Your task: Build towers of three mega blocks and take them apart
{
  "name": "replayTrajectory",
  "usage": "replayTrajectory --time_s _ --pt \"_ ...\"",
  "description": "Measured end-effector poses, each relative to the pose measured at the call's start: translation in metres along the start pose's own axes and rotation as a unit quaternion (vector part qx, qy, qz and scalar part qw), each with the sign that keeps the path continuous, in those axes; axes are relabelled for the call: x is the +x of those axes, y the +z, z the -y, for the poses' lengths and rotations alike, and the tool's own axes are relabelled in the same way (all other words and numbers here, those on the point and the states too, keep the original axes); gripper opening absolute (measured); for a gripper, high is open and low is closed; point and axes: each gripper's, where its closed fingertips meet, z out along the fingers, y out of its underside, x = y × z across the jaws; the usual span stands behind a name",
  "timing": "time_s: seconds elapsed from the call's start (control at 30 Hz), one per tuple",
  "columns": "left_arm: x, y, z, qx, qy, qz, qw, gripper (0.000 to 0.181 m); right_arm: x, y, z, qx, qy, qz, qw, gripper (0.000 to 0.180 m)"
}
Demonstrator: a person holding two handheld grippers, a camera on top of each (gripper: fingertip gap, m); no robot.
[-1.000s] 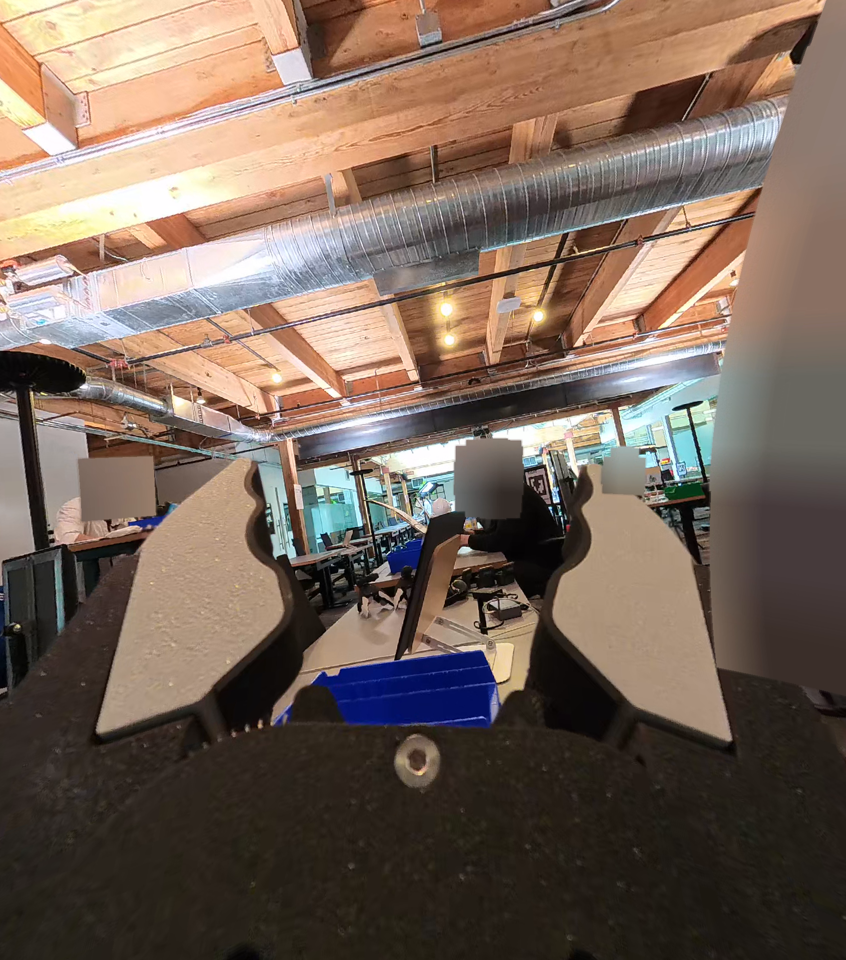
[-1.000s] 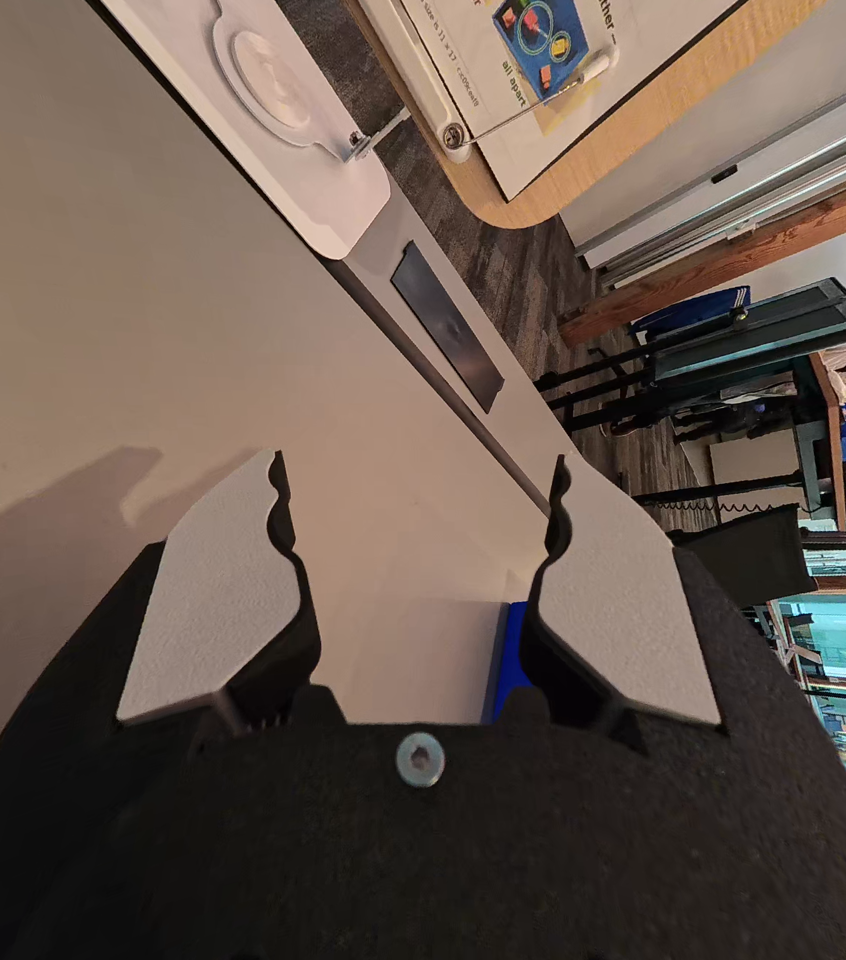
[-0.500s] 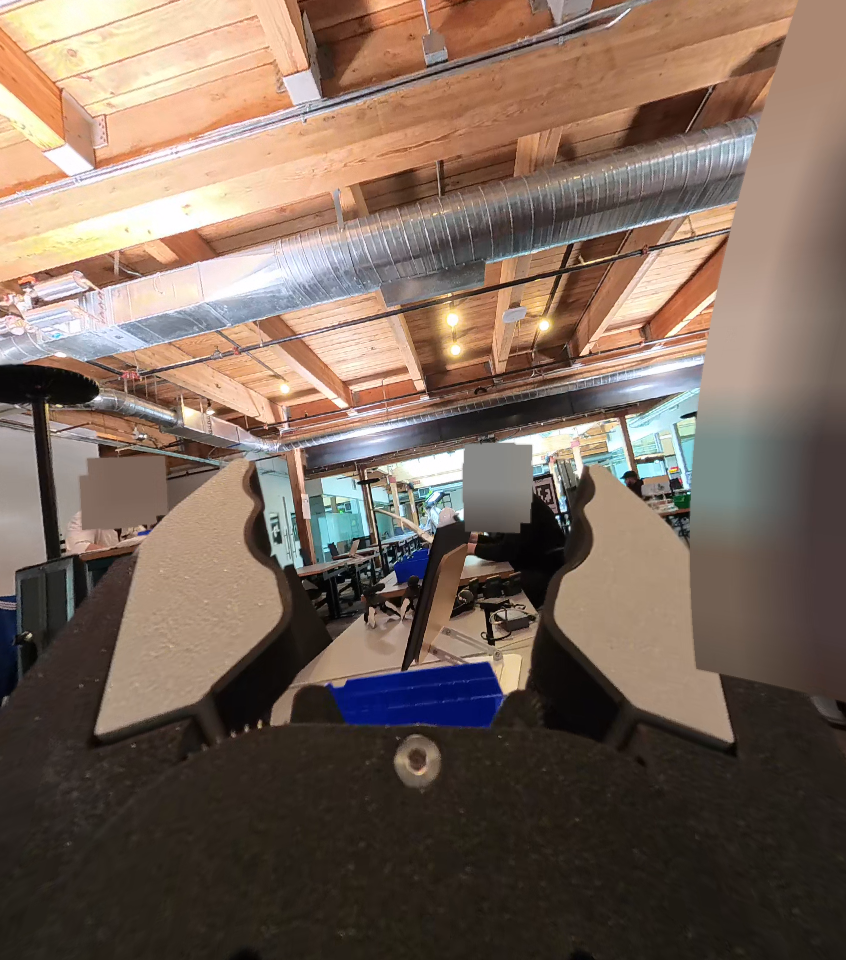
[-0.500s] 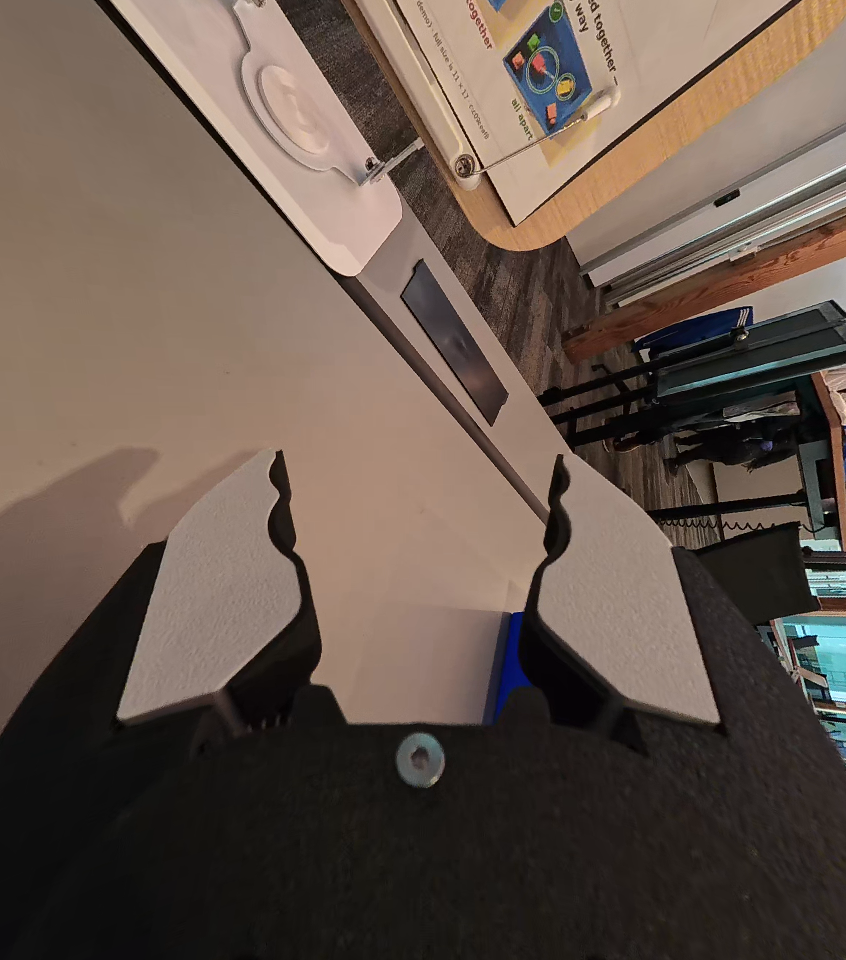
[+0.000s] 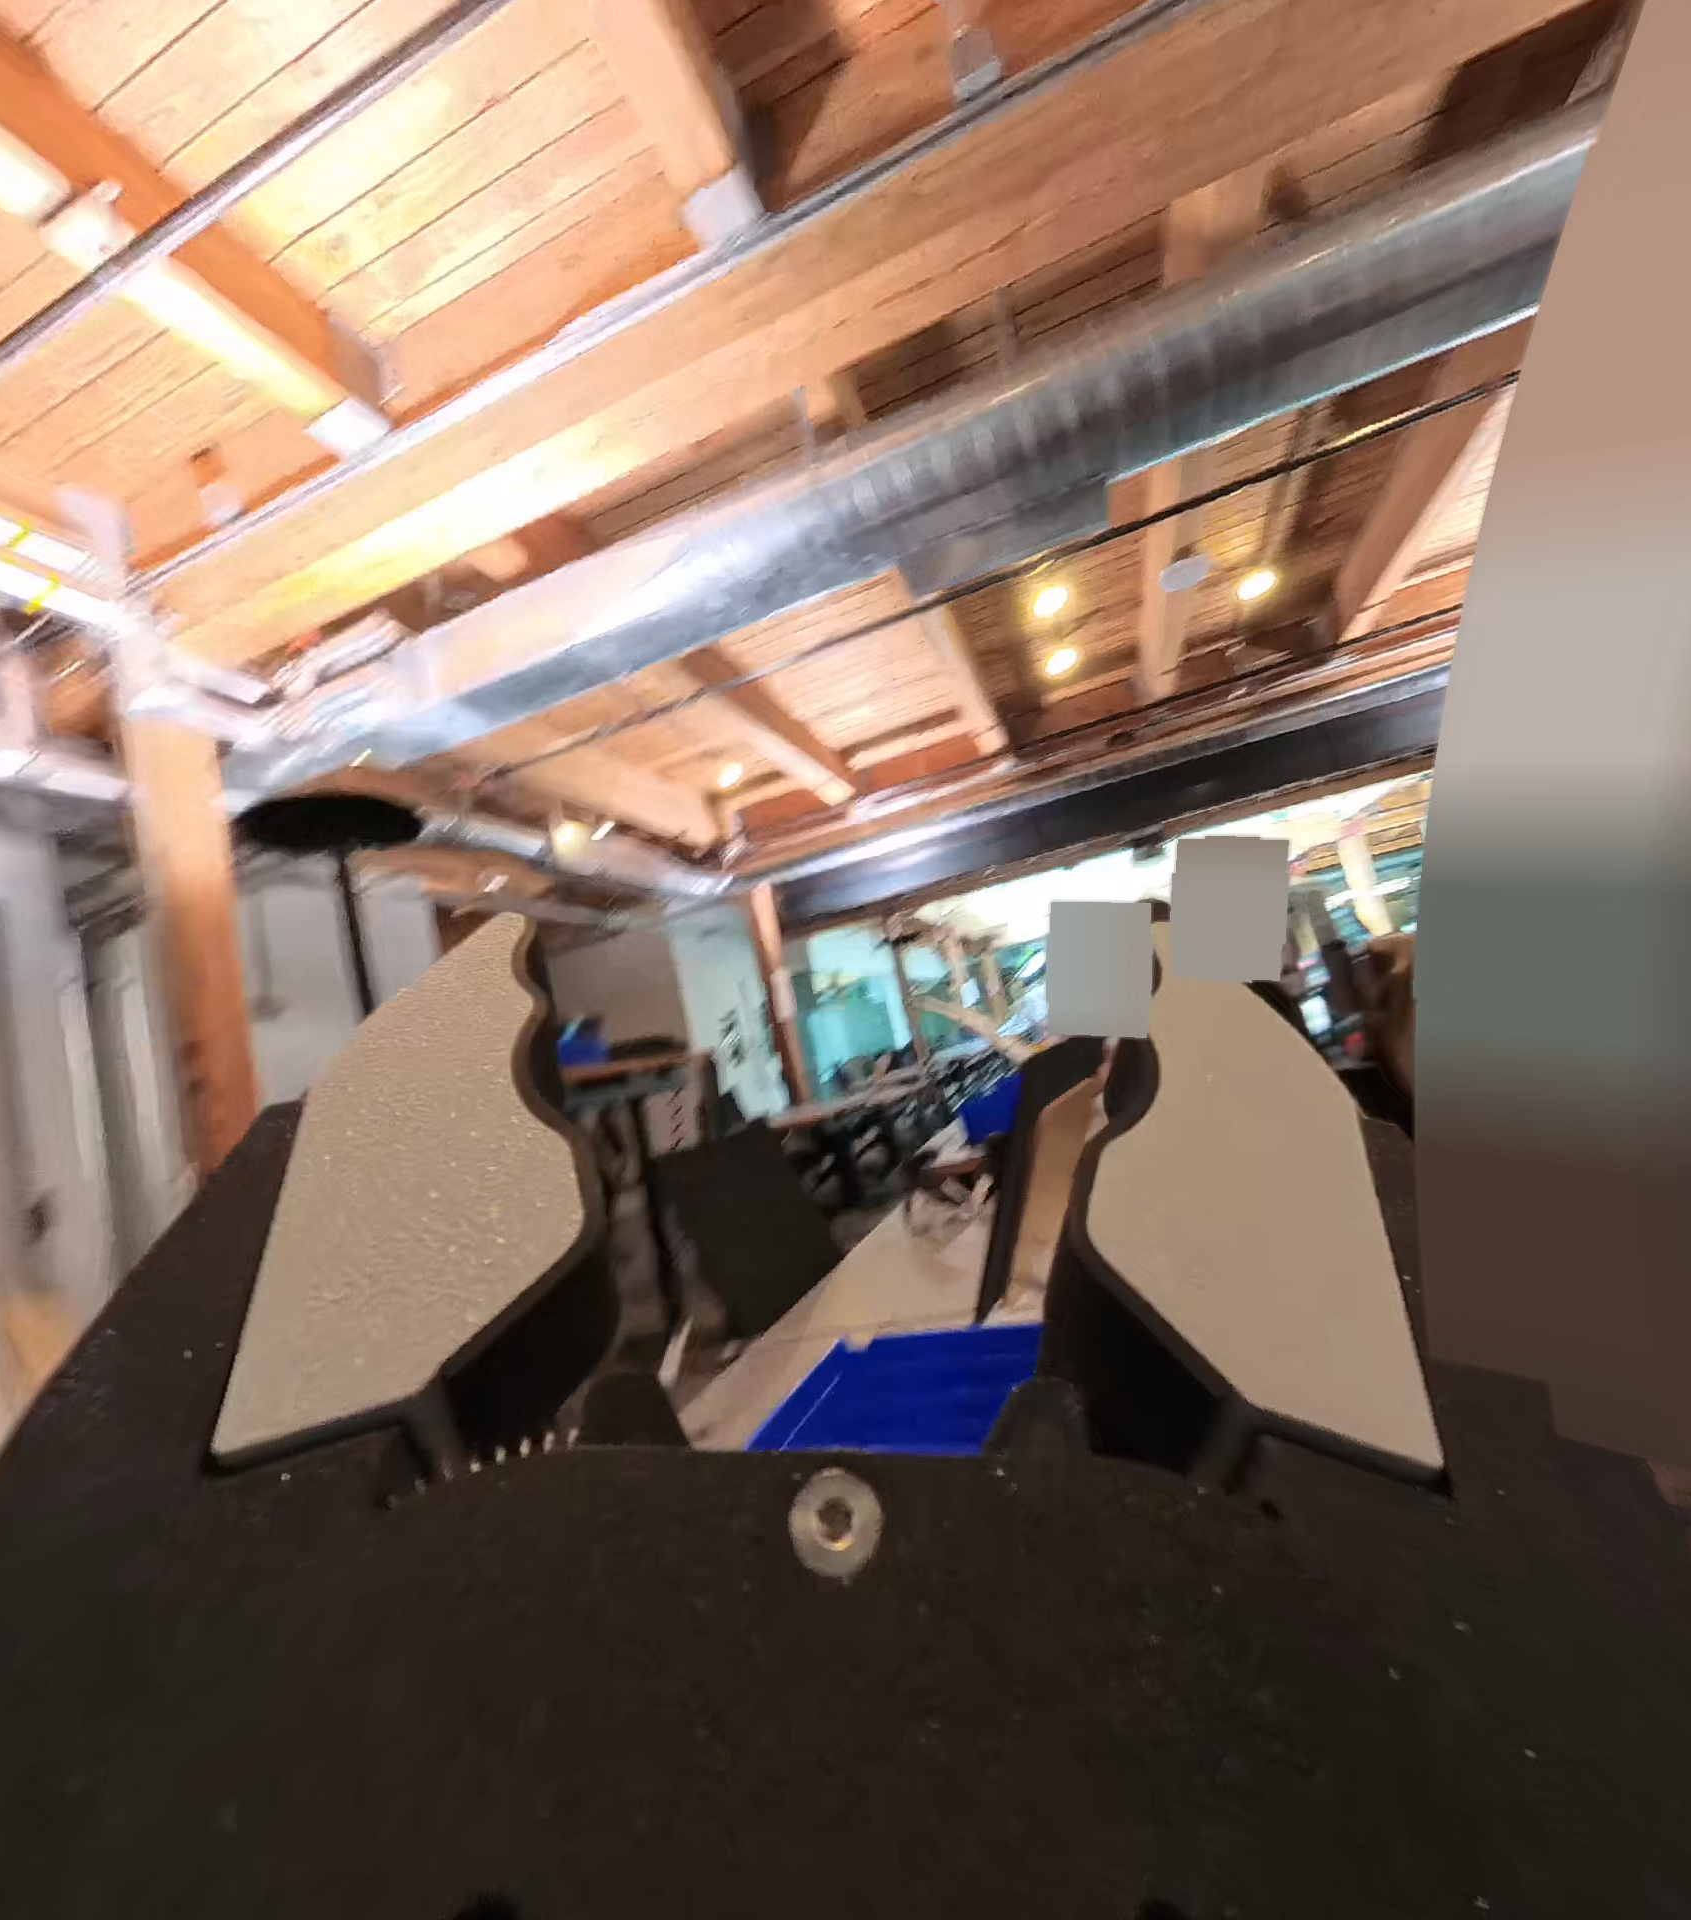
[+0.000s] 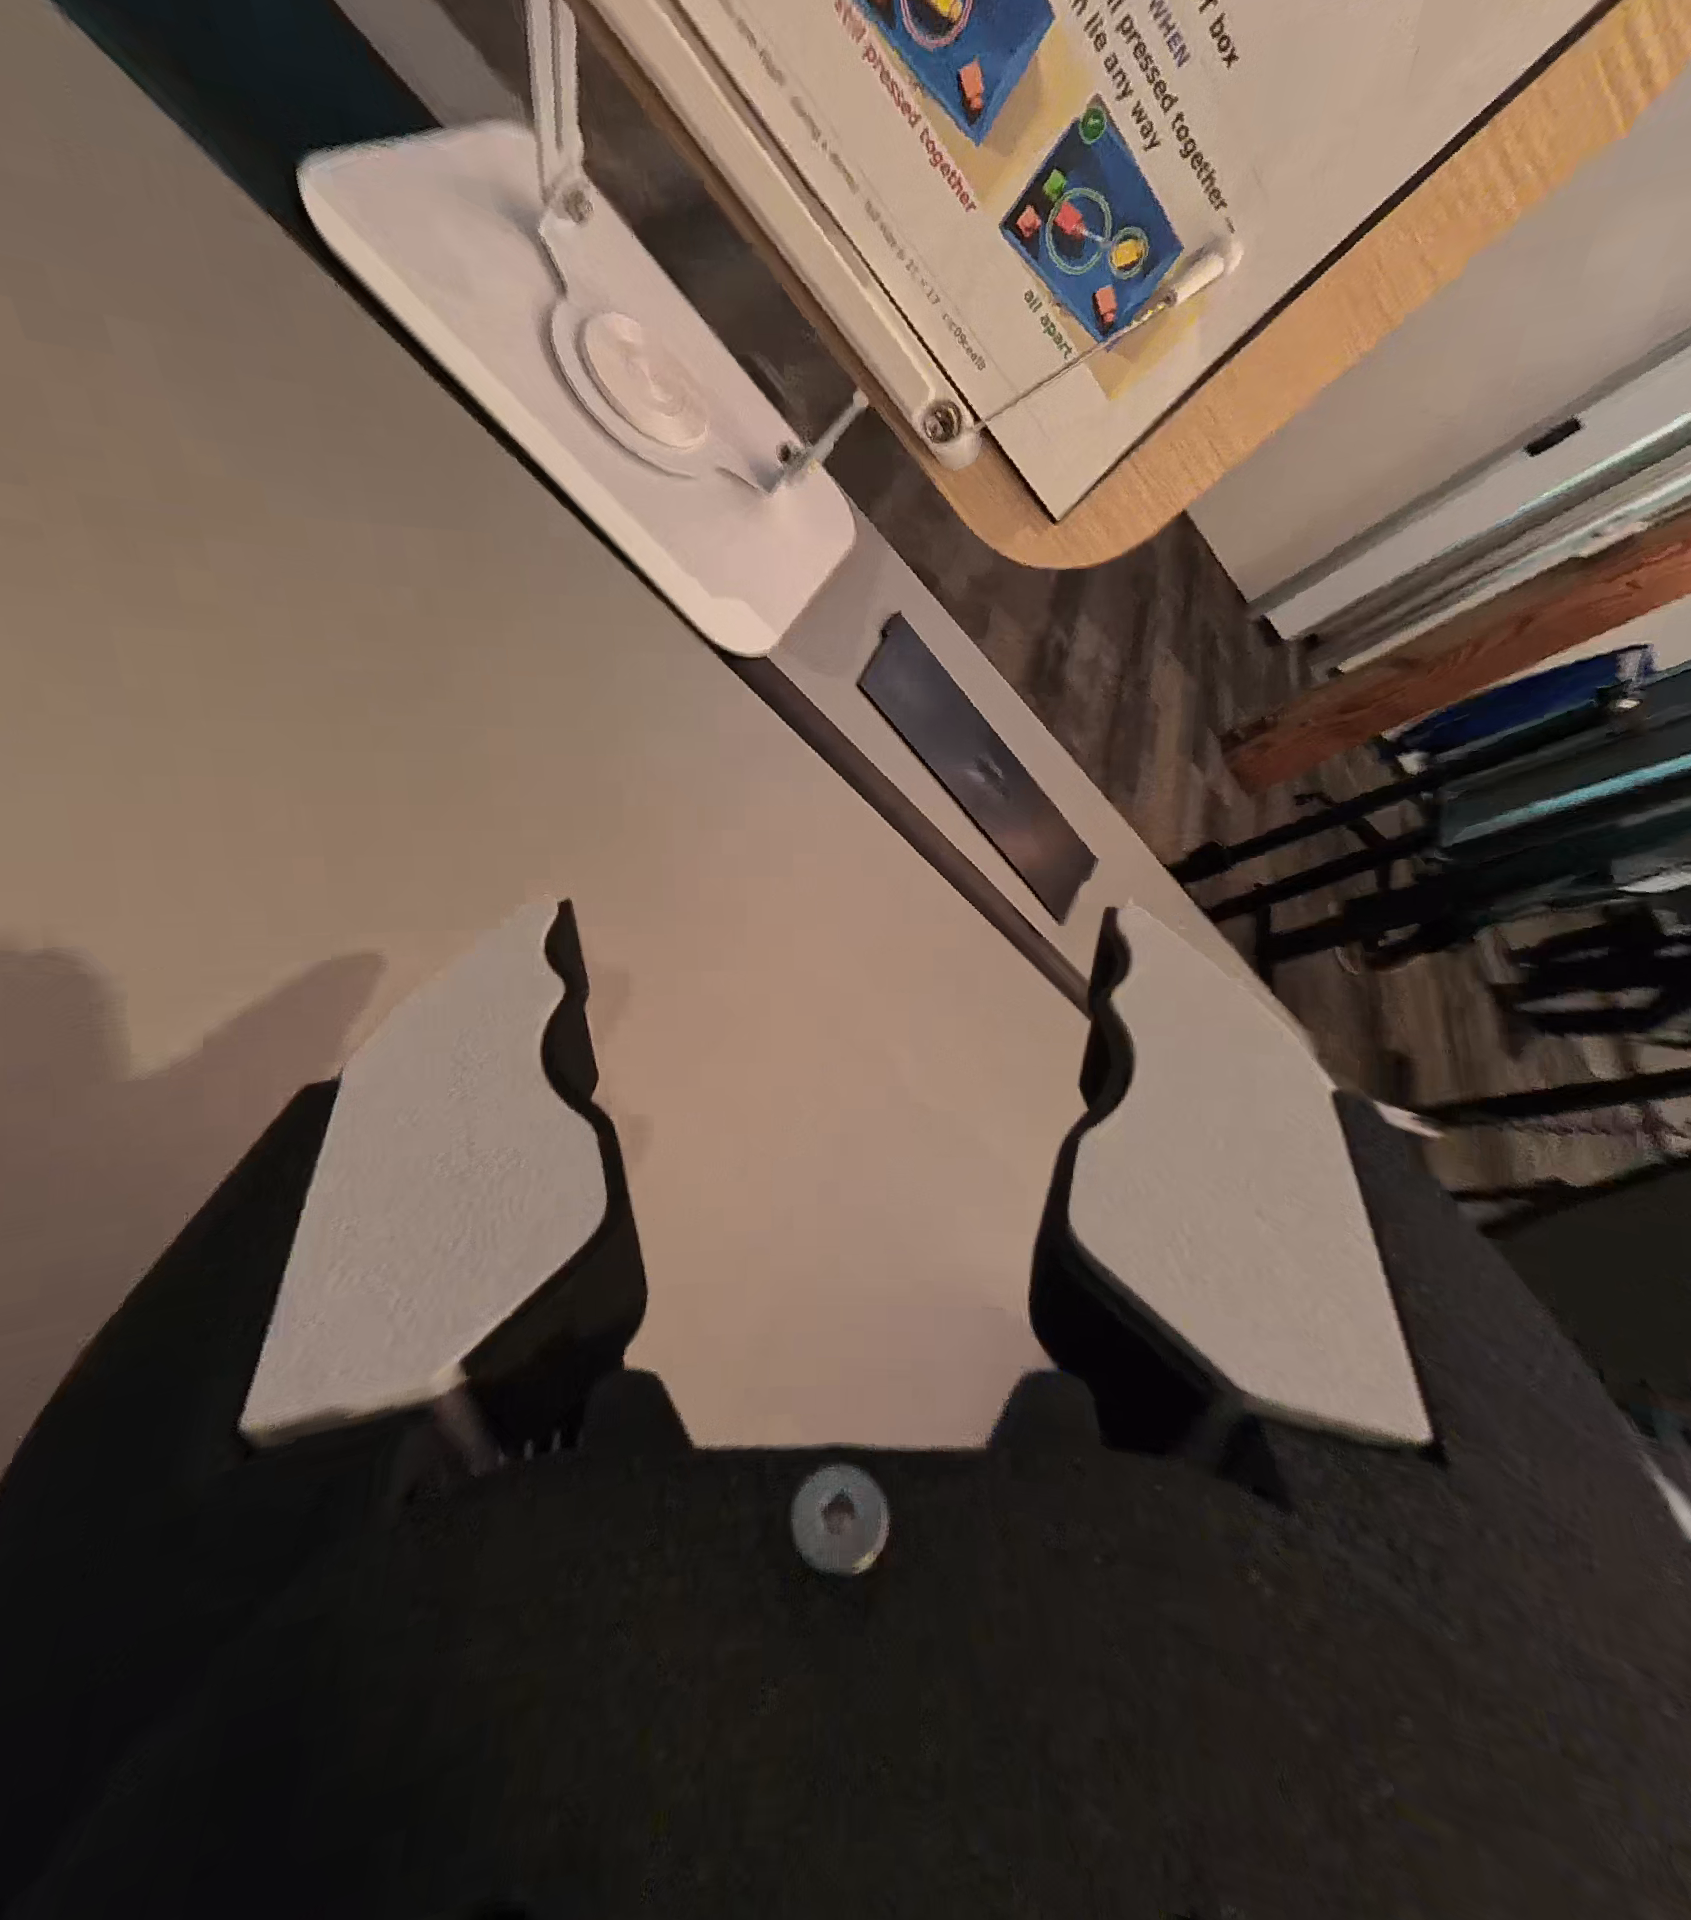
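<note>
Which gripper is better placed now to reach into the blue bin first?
Probably left. The open left gripper has the blue bin just ahead between its fingers. The open right gripper faces bare table; no blocks are visible.

Open-plan workshop office: exposed timber ceiling point(image 5: 508, 260) and metal ducting point(image 5: 1028, 457) above the gripper, desks point(image 5: 882, 1122) ahead.

Left wrist view: heavy motion blur on the left edge and wooden ceiling point(image 5: 529, 208), warm spot lamps point(image 5: 1049, 600) plus bright daylit windows point(image 5: 862, 997) far back, wide-angle bending at edges. Right wrist view: dimmer, warm cast, soft shadow point(image 6: 41, 1039) on the pale table point(image 6: 197, 623), smeared right side.
</note>
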Motion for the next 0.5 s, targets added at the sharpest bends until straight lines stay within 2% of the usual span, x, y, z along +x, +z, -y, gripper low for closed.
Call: replayTrajectory --time_s 0.07,0.17,0.23,0.27,0.33,0.4,0.5 --pt "-0.040 -0.010 -0.026 -0.092 -0.011 0.078 0.993 0.102 0.001 0.015 -0.004 0.030 0.059 0.031 0.997 0.086" --pt "-0.078 -0.045 -0.066 -0.225 -0.049 0.156 0.960 0.093 0.003 0.041 -0.024 0.055 0.114 0.070 0.990 0.081" --pt "-0.086 -0.068 -0.066 -0.247 -0.082 0.187 0.947 0.073 -0.001 0.051 -0.030 0.075 0.154 0.109 0.979 0.077" --pt "-0.089 -0.081 -0.061 -0.259 -0.087 0.204 0.940 0.069 -0.005 0.053 -0.029 0.088 0.177 0.136 0.971 0.075" --pt "-0.104 -0.120 -0.042 -0.305 -0.043 0.258 0.916 0.060 -0.016 0.049 -0.021 0.119 0.216 0.199 0.948 0.064" --pt "-0.129 -0.182 -0.019 -0.396 0.038 0.331 0.856 0.056 -0.022 0.041 -0.010 0.152 0.238 0.248 0.927 0.050" --pt "-0.169 -0.301 0.026 -0.537 0.113 0.443 0.709 0.054 -0.024 0.034 -0.004 0.170 0.235 0.272 0.918 0.039"
